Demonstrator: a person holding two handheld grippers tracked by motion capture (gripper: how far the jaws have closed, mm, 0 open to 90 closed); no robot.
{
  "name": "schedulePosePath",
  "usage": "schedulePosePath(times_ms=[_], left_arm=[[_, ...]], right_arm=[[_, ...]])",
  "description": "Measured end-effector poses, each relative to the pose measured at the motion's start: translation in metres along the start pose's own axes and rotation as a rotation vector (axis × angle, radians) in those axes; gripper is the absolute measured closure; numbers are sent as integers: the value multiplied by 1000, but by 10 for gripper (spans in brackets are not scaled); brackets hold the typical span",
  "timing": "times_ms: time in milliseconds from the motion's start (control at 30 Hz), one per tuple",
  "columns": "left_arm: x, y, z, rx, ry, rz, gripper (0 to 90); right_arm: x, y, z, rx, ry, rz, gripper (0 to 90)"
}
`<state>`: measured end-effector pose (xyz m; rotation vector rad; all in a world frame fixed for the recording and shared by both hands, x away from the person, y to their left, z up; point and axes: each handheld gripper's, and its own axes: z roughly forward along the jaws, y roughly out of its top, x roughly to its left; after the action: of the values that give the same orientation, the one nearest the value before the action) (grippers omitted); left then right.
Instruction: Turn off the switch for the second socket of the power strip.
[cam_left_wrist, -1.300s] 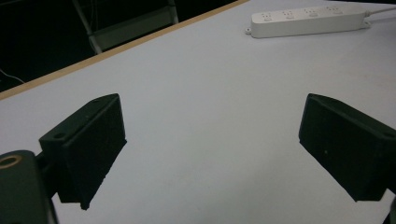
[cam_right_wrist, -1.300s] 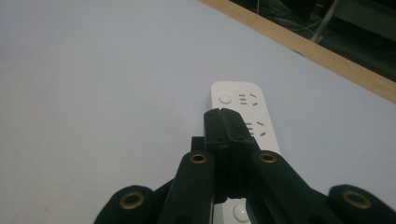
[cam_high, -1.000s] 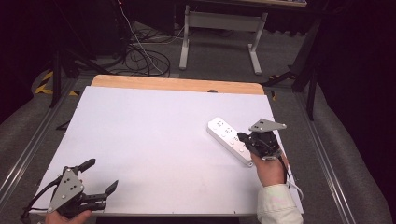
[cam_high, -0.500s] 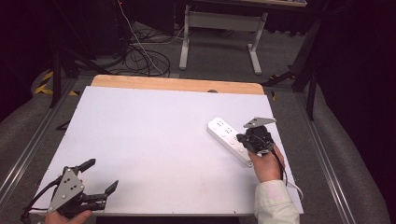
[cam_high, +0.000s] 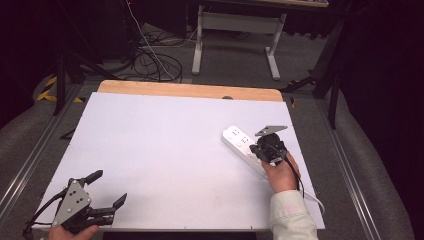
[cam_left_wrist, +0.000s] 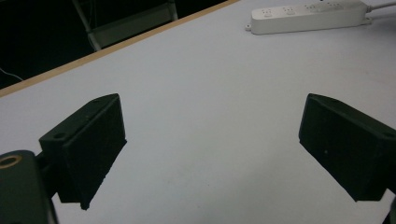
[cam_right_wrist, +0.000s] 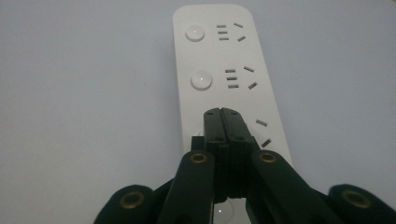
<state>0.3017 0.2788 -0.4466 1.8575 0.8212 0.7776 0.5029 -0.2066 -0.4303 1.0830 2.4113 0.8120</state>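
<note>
- White tabletop (cam_high: 160, 160) w/ a wooden far edge, dark room behind, cables and a desk frame on the floor beyond.
- Power strip (cam_high: 243, 148) lies at the table's right side, long axis diagonal: far end toward the table's middle-back, cord end toward the near right corner.
- Right gripper (cam_high: 260, 148) is directly over the strip, jaws pressed together w/ nothing between them. In the right gripper view the tips (cam_right_wrist: 222, 116) sit on the strip's (cam_right_wrist: 219, 70) centre line, over its third round button; two more buttons lie ahead along the same axis.
- Key relation: strip runs straight away from the closed tips, so the tool is lined up lengthwise w/ it, prob. to press a switch w/ the tips.
- Right hand (cam_high: 280, 172) comes in from the near edge, wrist angled fwd and down, grey plate on top.
- Left gripper (cam_high: 107, 192) rests low at the near left corner, jaws wide apart, empty, well apart from the strip (cam_left_wrist: 308, 16), which shows far off across bare table.
- Right hand is much nearer.
</note>
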Motion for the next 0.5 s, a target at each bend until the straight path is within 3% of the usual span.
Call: schedulePosePath(times_ms=[500], left_arm=[[0,0,0,1,-1,0,78]], right_arm=[[1,1,13,28,6,-5,900]])
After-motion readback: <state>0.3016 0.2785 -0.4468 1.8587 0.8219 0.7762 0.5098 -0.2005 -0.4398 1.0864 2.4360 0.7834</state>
